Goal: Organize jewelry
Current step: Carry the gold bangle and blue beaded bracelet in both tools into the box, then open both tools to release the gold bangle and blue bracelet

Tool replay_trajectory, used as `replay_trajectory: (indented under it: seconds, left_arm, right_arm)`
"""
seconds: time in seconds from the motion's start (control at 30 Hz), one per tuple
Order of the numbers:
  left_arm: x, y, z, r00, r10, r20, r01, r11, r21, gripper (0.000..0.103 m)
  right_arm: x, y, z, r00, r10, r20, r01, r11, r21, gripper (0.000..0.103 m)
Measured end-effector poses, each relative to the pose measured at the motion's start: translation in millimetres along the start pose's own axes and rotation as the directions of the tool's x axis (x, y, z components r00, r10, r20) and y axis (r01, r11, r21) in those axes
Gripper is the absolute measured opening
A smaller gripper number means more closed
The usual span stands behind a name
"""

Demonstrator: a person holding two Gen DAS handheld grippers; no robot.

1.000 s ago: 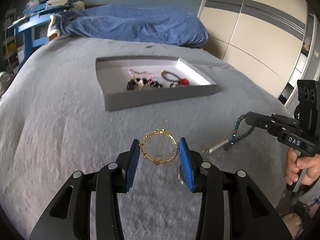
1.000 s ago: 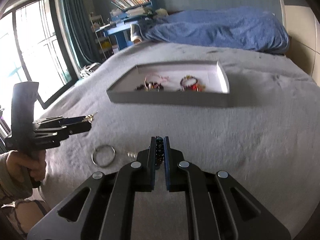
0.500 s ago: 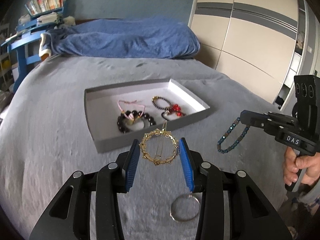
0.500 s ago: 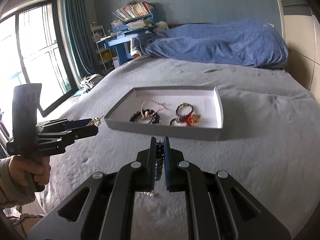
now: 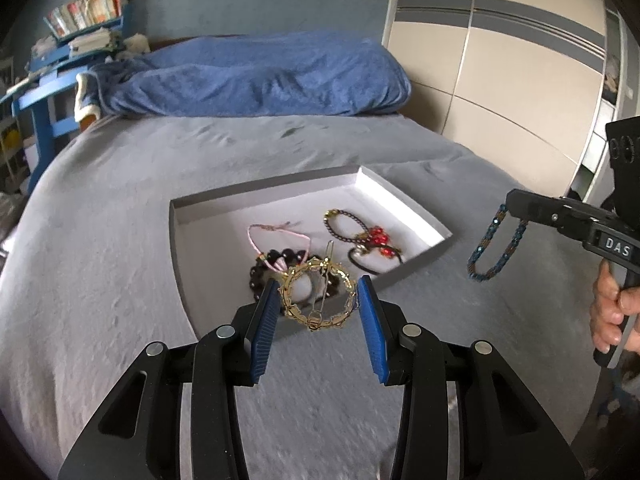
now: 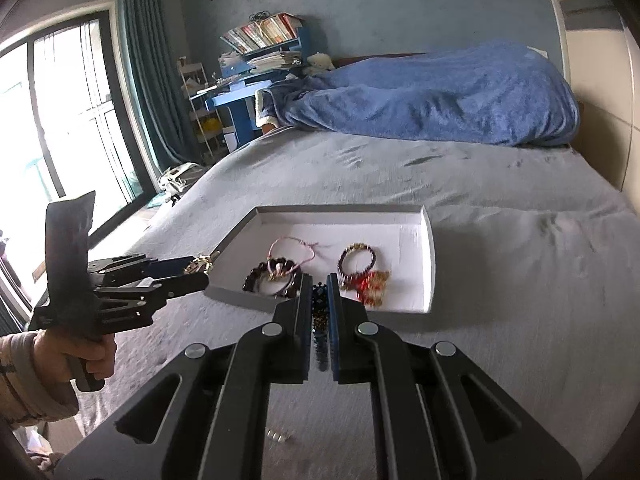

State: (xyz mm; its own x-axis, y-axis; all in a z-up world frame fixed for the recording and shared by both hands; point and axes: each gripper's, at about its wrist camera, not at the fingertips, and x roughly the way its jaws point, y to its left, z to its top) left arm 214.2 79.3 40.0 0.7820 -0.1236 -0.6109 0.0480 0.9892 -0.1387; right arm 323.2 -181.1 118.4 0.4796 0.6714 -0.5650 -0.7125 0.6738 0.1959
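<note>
Two hand-held grippers hover at the near edge of the white tray (image 5: 404,208) on the bed (image 5: 100,240): the left hand-held gripper (image 5: 318,300) pinches a gold ring-shaped hair clip (image 5: 316,296), the right hand-held gripper (image 6: 320,312) clamps a blue beaded bracelet (image 5: 496,248). Three bracelets lie inside the tray.

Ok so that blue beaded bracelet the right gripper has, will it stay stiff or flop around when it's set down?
Probably floppy: the blue beaded bracelet hangs in a slack loop below the right gripper. It looks light, pinched by one short stretch. It will likely collapse where it lands in the tray rather than roll.
</note>
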Motion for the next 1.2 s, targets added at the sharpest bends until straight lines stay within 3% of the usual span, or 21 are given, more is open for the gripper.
replay_trajectory:
  seconds: [0.43,0.7,1.07,1.13,1.2]
  left_arm:
    - [49.3,39.1,13.2,0.995,0.055,-0.084,-0.061,0.996,-0.065,0.041]
    - [63.7,46.1,5.7,0.996,0.028,-0.09,-0.038,0.992,-0.116,0.041]
    - [77.2,37.2,-0.9,0.994,0.042,-0.099,-0.05,0.996,-0.077,0.041]
    - [77.8,37.0,-0.5,0.993,0.055,-0.1,-0.062,0.996,-0.069,0.044]
    - [77.6,35.6,0.3,0.993,0.071,-0.092,-0.077,0.995,-0.061,0.055]
  right_arm:
    - [72.5,-2.1,37.5,0.997,-0.038,-0.069,0.036,0.999,-0.04,0.007]
    - [101.2,-0.7,30.3,0.993,-0.041,-0.111,0.037,0.998,-0.041,0.007]
    - [120.2,-32.4,3.2,0.977,-0.119,-0.174,0.122,0.993,0.004,0.007]
    - [120.0,-34.9,0.6,0.975,-0.135,-0.177,0.137,0.991,0.0,0.007]
    - [119.6,-36.3,-2.7,0.974,-0.144,-0.177,0.147,0.989,0.0,0.007]
